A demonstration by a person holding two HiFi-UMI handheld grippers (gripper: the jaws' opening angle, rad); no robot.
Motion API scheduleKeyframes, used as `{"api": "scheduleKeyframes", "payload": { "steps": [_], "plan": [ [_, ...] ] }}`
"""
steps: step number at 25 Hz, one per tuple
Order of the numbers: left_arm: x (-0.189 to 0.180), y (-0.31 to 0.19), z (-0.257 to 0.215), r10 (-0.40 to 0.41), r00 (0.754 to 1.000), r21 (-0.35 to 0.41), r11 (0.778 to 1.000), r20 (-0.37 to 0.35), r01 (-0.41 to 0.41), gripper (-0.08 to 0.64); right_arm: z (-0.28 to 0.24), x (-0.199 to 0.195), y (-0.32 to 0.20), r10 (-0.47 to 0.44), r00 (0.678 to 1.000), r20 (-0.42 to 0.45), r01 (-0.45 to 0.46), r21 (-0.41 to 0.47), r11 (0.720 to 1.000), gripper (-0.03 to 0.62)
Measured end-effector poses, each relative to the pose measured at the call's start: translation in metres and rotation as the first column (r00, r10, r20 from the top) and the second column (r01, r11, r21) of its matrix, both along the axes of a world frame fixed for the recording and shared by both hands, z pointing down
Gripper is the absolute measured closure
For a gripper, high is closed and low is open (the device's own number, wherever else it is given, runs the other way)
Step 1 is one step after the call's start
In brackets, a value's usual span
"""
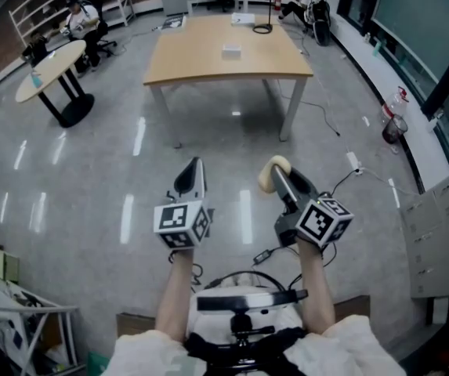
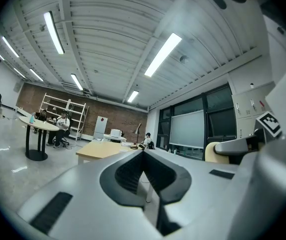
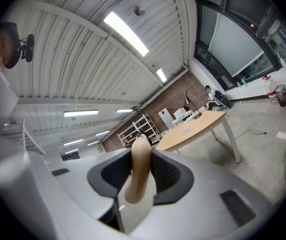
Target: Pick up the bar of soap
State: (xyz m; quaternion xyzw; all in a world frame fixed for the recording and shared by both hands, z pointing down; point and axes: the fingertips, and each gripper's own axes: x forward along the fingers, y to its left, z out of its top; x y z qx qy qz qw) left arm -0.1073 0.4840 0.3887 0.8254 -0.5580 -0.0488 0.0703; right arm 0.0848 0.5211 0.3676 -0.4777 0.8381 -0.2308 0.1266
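Your bar of soap [image 3: 138,178] is a pale cream, smooth bar with rounded ends. It stands edge-on, clamped between the two pads of your right gripper [image 1: 280,172], and its rounded far end pokes out past the jaw tips. In the head view it hangs in the air above the floor, at about 1 o'clock from your body.

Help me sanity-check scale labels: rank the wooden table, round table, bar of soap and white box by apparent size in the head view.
1. wooden table
2. round table
3. bar of soap
4. white box
Soap is nearer the camera, so its lead over the box is unsure.
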Motion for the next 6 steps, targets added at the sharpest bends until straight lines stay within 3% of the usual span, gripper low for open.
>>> {"api": "scheduleKeyframes", "payload": {
  "steps": [6],
  "plan": [
    [0.0015,-0.0038,-0.0020,-0.007,1.000,0.010,1.000,0.009,0.007,0.555,0.0005,0.0028,-0.0017,-0.004,1.000,0.000,0.004,0.006,1.000,0.462]
  ]
}}
